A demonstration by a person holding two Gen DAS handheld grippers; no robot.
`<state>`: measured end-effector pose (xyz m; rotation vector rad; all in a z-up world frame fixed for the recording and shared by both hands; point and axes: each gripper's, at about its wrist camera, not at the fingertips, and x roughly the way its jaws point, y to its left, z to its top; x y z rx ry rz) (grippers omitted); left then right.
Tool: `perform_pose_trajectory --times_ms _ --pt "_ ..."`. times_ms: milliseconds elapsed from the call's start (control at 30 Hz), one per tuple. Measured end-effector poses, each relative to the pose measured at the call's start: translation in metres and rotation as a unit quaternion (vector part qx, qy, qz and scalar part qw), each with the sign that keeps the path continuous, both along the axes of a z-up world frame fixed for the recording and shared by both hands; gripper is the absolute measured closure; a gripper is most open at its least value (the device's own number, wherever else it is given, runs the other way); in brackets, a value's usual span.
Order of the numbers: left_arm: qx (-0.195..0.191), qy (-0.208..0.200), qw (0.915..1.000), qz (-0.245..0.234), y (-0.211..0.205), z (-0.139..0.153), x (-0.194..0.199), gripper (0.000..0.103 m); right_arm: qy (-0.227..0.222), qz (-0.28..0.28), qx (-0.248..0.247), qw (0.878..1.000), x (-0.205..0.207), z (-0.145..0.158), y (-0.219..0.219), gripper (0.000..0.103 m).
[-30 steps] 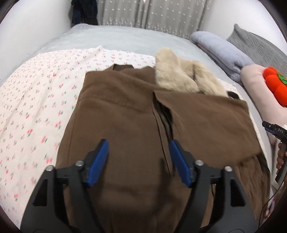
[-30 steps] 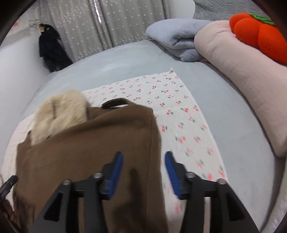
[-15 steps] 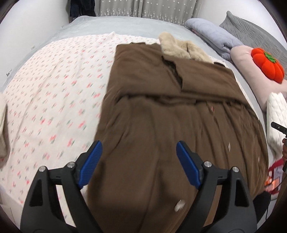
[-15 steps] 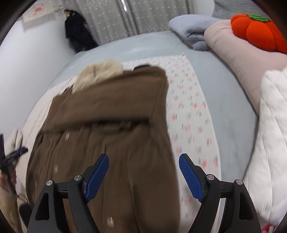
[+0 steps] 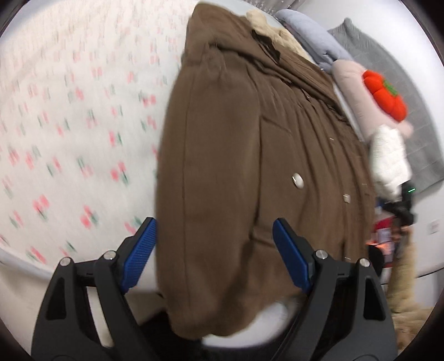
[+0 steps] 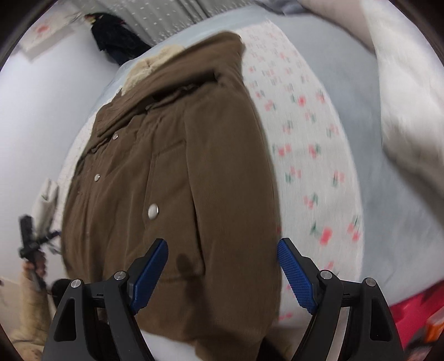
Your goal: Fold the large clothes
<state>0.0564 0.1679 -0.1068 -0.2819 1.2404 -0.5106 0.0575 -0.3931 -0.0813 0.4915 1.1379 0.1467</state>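
Observation:
A large brown coat [image 5: 244,155] with snap buttons and a beige fur collar [image 5: 266,25] lies lengthwise on the bed, its sides folded in. The same brown coat [image 6: 172,172] fills the right wrist view, its hem hanging over the bed's near edge. My left gripper [image 5: 213,247] hovers open above the coat's lower left part, nothing between its blue pads. My right gripper [image 6: 222,266] stands open above the hem's right side, pads clear of the cloth.
A white sheet with small red flowers [image 5: 69,116] covers the grey bed [image 6: 358,91]. Beyond the coat lie a grey blanket [image 5: 313,41], a pink pillow [image 5: 358,91], an orange pumpkin cushion [image 5: 385,94] and a white padded garment [image 5: 388,161]. A dark garment [image 6: 116,39] hangs by the curtain.
Both grippers pulled back from the collar end toward the hem and tilted downward. The right jaws widened early in the second; neither gripper holds cloth.

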Motion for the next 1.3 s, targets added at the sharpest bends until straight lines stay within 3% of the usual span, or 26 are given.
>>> perform_pose_trajectory --times_ms 267,433,633,800,833,900,967,1033,1100,1300 --pt "-0.109 0.017 0.9939 0.003 0.017 -0.015 -0.017 0.018 0.012 -0.014 0.145 0.989 -0.024 -0.021 -0.013 0.020" --pt "-0.146 0.032 0.9887 -0.008 0.018 -0.021 -0.023 0.018 0.025 0.004 0.172 0.985 -0.032 -0.030 -0.005 0.023" --pt "-0.149 0.060 0.9863 -0.035 0.015 -0.028 -0.030 0.018 0.043 0.022 0.169 0.984 -0.036 -0.033 0.010 0.037" --pt "-0.098 0.088 0.9894 -0.060 0.001 -0.036 -0.033 0.022 0.043 0.042 0.175 0.983 -0.041 -0.034 0.020 0.043" --pt "-0.090 0.093 0.9895 -0.065 -0.005 -0.038 -0.032 0.024 0.048 0.048 0.170 0.983 -0.040 -0.036 0.025 0.044" --pt "-0.066 0.105 0.9895 -0.075 -0.017 -0.042 -0.030 0.044 0.060 0.056 0.159 0.984 -0.038 -0.039 0.034 0.051" --pt "-0.050 0.115 0.9889 -0.080 -0.025 -0.043 -0.031 0.060 0.062 0.059 0.134 0.987 -0.036 -0.037 0.041 0.067" --pt "-0.049 0.114 0.9895 -0.074 -0.030 -0.037 -0.032 0.067 0.056 0.048 0.120 0.990 -0.041 -0.032 0.040 0.080" --pt "-0.070 0.095 0.9903 -0.073 -0.032 -0.026 -0.036 0.075 0.041 0.040 0.119 0.991 -0.048 -0.025 0.039 0.084" --pt "-0.144 0.015 0.9873 -0.064 -0.034 0.027 -0.044 0.084 -0.054 0.029 0.125 0.990 -0.067 0.022 0.042 0.087"
